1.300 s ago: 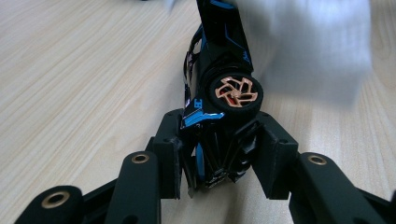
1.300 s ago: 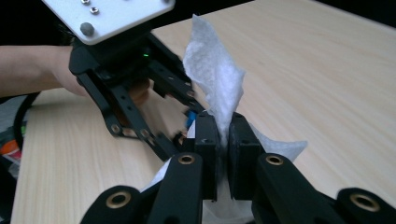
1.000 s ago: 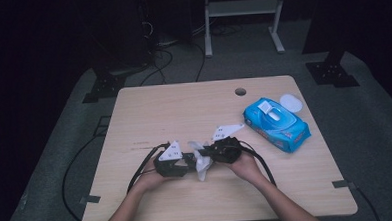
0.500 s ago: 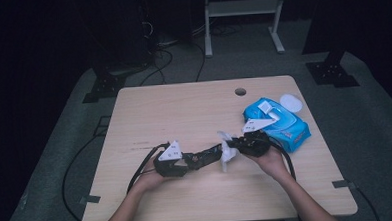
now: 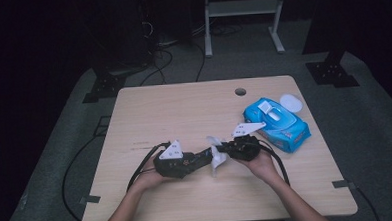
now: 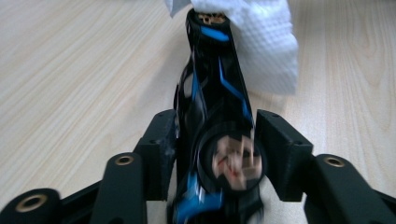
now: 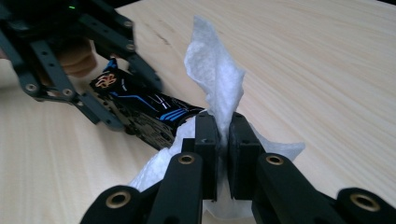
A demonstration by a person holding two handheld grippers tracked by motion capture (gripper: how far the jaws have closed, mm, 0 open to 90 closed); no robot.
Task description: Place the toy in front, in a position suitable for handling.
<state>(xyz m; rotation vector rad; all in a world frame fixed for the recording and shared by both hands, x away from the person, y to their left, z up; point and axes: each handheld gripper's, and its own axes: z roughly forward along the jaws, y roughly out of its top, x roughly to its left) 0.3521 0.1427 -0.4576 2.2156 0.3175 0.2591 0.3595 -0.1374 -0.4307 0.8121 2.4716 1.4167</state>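
My left gripper (image 5: pixel 198 158) lies low over the table's front middle with a slim black and blue object (image 6: pixel 215 102) between its jaws. The jaws have just been opening, and the pads still lie against both sides of the object, which looks blurred. The object's far tip is buried in a white wipe (image 6: pixel 266 42). My right gripper (image 7: pixel 223 135) faces it from the right, shut on that wipe (image 7: pixel 215 70), which sticks up in a crumpled peak above its pads. In the high view the wipe (image 5: pixel 217 157) sits between the two grippers, with the right gripper (image 5: pixel 226 150) just beside it.
A blue pack of wipes (image 5: pixel 277 122) lies on the wooden table (image 5: pixel 184 111) at the right, just behind my right hand, with a white round lid (image 5: pixel 290 102) beside it. A cable hole (image 5: pixel 240 92) is near the far edge. Cables trail off the front left.
My right gripper pulled the wipe out to the right toward the blue pack, then came back a little to the left. The left hand has stayed where it was.
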